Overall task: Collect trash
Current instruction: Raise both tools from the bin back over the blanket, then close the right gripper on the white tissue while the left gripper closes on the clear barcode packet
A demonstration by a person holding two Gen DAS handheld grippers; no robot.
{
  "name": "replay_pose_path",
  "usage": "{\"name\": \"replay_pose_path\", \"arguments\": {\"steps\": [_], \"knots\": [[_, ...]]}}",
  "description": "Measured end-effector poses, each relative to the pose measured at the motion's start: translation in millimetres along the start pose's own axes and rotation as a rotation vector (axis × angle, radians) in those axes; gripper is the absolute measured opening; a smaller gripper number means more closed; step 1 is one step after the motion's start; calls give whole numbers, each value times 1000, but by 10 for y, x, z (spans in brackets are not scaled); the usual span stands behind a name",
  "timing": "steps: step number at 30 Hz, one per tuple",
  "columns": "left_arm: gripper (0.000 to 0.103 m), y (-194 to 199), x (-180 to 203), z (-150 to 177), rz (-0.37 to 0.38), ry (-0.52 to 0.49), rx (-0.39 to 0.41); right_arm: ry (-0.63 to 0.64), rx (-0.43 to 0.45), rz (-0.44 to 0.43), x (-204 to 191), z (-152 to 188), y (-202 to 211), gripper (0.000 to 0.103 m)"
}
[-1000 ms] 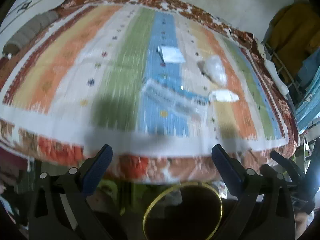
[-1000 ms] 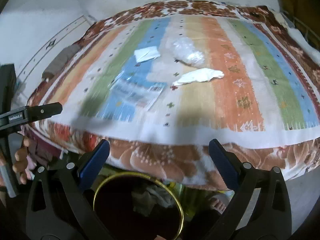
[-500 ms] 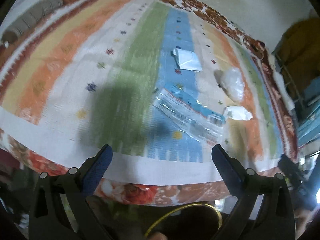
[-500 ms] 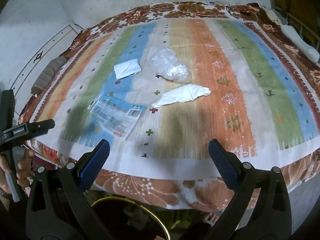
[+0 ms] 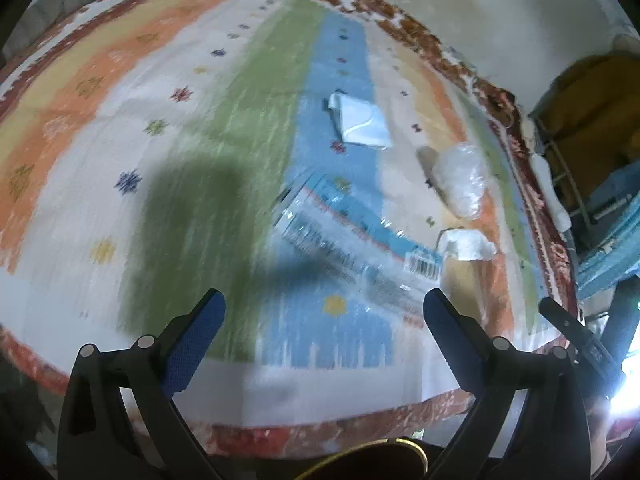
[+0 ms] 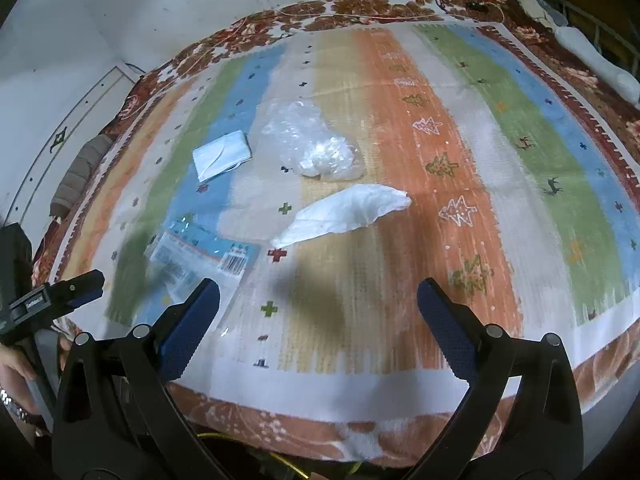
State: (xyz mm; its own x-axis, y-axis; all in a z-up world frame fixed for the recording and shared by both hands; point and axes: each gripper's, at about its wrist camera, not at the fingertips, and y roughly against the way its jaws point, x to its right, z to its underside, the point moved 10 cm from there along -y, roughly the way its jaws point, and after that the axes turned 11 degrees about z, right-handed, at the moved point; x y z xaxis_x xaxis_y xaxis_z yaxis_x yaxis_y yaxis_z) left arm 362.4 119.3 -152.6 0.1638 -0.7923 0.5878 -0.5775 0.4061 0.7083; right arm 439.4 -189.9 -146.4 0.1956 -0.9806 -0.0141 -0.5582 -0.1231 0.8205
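Several pieces of trash lie on a striped mat (image 5: 224,168) (image 6: 472,152). A clear printed wrapper (image 5: 360,252) (image 6: 200,260) with a barcode lies nearest. Beyond it are a folded white face mask (image 5: 362,124) (image 6: 222,154), a crumpled clear plastic bag (image 5: 460,182) (image 6: 316,146) and a crumpled white tissue (image 5: 468,244) (image 6: 348,214). My left gripper (image 5: 320,312) is open, just short of the wrapper. My right gripper (image 6: 318,304) is open over the mat's near part, the tissue ahead of it. Neither gripper holds anything.
A dark bin with a yellow rim (image 5: 376,458) sits below the mat's near edge. A floral blanket (image 6: 280,424) lies under the mat. A grey roll (image 6: 80,176) lies at the left edge. Furniture (image 5: 592,128) stands at the right. A hand (image 6: 16,376) holds the left gripper.
Both grippers have risen from over the bin and moved forward over the mat; the trash now looks closer. The bin has dropped to the bottom edge of both views.
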Motion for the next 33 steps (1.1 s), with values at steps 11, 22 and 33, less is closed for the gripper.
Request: {"name": "replay_pose_path", "arguments": {"steps": [11, 22, 33], "knots": [[97, -129, -205, -317, -30, -54, 17, -72, -36, 14, 222, -158, -364, 93], [96, -412, -111, -420, -15, -137, -51, -120, -66, 11, 345, -287, -629, 86], [86, -649, -184, -525, -3, -161, -65, -157, -107, 7, 381, -412, -948, 64]]}}
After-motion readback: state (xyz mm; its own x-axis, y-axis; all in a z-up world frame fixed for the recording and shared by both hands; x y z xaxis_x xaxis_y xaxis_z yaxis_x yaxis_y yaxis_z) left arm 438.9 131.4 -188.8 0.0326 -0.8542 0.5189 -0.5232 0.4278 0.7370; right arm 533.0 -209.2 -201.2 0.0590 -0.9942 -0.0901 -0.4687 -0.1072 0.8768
